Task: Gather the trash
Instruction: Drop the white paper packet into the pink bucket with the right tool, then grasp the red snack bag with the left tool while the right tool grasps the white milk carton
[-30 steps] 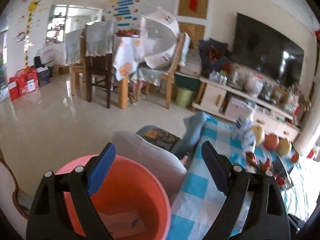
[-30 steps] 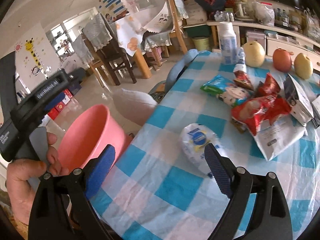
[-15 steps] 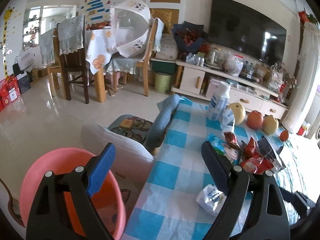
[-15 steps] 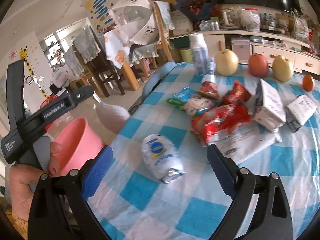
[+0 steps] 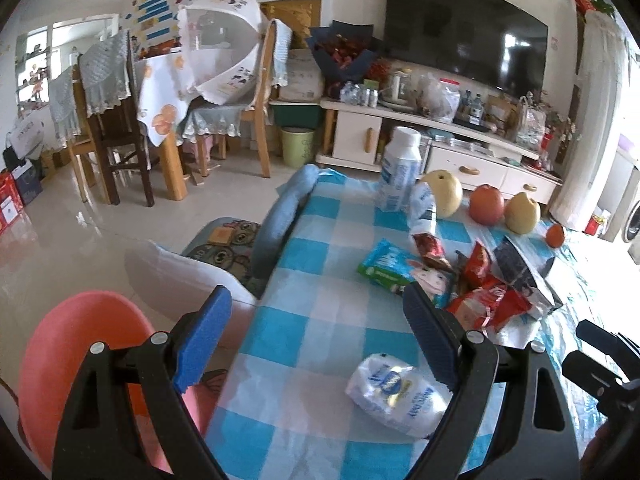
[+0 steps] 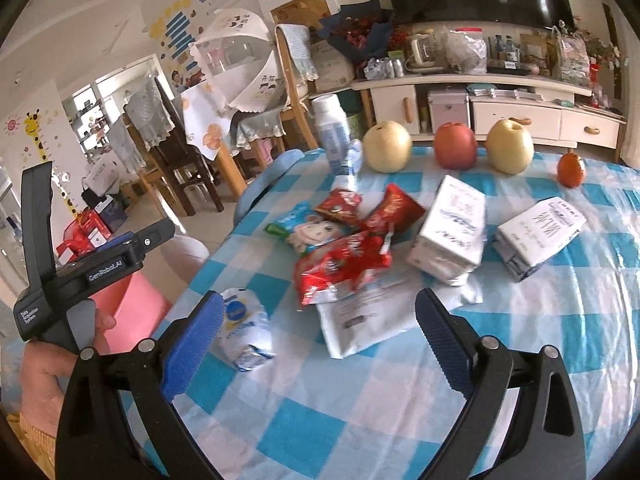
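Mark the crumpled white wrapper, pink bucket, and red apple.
crumpled white wrapper (image 5: 394, 390), left wrist view, middle of the pack
pink bucket (image 5: 76, 356), left wrist view, inner wall
red apple (image 6: 455, 146), right wrist view, front face

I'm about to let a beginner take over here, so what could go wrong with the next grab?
1. The white wrapper lies near the table edge; a clumsy nudge might push it to the floor beside the pink bucket rather than into it.
2. The red snack bags overlap a white pouch, so one pinch may drag both.
3. The fruit and bottle stand right behind the trash and might get knocked.
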`<state>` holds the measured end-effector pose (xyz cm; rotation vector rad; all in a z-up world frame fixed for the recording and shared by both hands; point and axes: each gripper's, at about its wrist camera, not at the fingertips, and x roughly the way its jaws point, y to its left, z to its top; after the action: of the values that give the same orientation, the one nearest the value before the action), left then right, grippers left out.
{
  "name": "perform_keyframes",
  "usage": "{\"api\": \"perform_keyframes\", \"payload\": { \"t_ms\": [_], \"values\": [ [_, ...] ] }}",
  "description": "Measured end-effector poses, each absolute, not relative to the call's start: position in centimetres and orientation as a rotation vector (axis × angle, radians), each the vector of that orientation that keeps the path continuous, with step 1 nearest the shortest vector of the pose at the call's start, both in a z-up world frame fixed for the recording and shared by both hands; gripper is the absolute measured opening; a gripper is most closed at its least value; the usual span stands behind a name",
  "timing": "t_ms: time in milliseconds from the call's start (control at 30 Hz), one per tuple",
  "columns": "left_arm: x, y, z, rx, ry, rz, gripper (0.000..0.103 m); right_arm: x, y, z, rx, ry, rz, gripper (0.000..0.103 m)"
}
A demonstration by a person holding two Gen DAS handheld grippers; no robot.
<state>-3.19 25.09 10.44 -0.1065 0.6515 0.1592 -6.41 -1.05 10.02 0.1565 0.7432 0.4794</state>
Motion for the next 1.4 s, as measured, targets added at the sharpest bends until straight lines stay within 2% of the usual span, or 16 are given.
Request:
{"api": "perform_keyframes", "payload": {
  "t_ms": [533,900,1100,1400],
  "values": [
    [-1.1,18.9,9.0,-0.045,0.696,-0.043,0.088,-4.3,-8.1,8.6,0.264,0.809,0.457,0.098],
    [1.4,13.2,7.1,0.161,0.736,-0.187,0.088,-0.9,-14.1,6.3,0.431,0.889,0.367,0.098],
    [2.8,11.4,5.7,0.243,0.756,-0.253,0.081,0.9,-16.7,5.6,0.474,0.879,0.313,0.098],
    [4.6,11.3,4.3,0.154,0.797,-0.307,0.081,4.4,-18.7,3.4,0.552,0.917,0.26,0.097]
  ]
}}
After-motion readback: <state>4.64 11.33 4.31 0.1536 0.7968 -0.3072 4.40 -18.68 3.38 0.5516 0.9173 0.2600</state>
